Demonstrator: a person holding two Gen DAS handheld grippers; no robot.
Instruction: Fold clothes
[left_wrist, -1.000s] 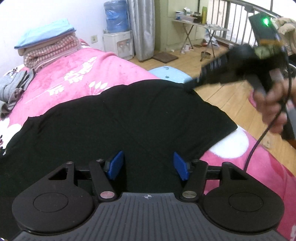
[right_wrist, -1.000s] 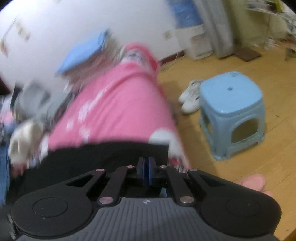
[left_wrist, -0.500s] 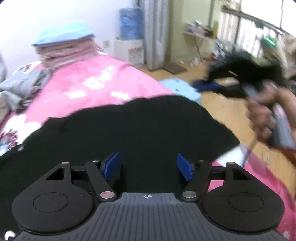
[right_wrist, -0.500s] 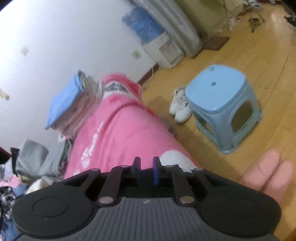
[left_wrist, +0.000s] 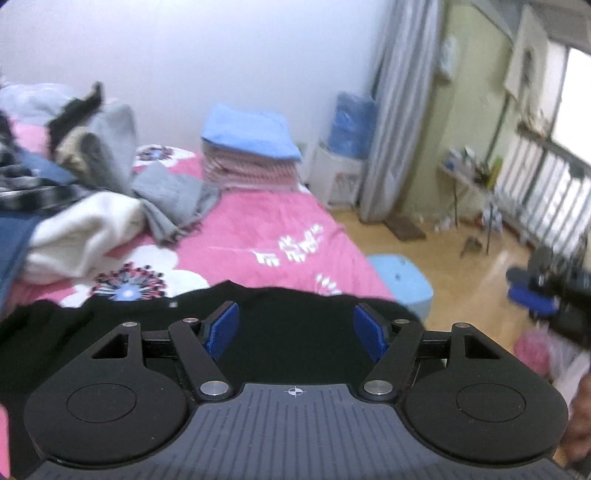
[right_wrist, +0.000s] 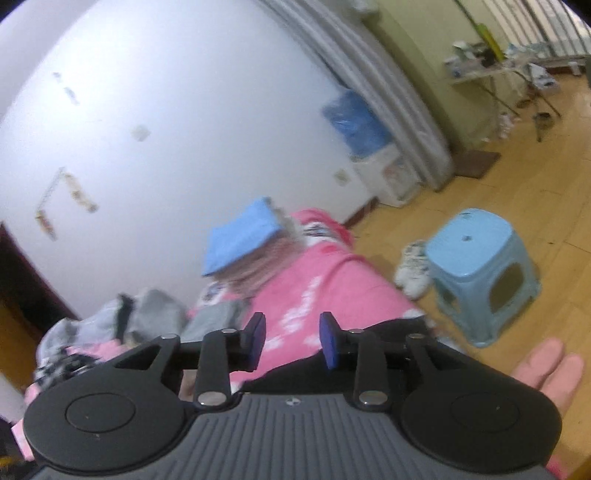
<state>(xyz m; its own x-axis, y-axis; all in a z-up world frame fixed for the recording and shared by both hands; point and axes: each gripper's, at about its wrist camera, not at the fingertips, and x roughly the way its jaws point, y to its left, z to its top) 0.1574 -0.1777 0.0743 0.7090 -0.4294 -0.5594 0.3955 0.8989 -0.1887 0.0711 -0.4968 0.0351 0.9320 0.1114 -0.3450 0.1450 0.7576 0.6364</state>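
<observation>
Black shirt (left_wrist: 295, 332) on the bed (left_wrist: 258, 229) — soft, light, limp; take it by an edge. Left tool (left_wrist: 295, 328) apart and empty — right tool (right_wrist: 291, 341) opening, nothing between.

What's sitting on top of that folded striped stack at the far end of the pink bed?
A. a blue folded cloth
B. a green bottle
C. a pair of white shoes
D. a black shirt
A: a blue folded cloth lies flat on the striped stack by the wall.
</observation>
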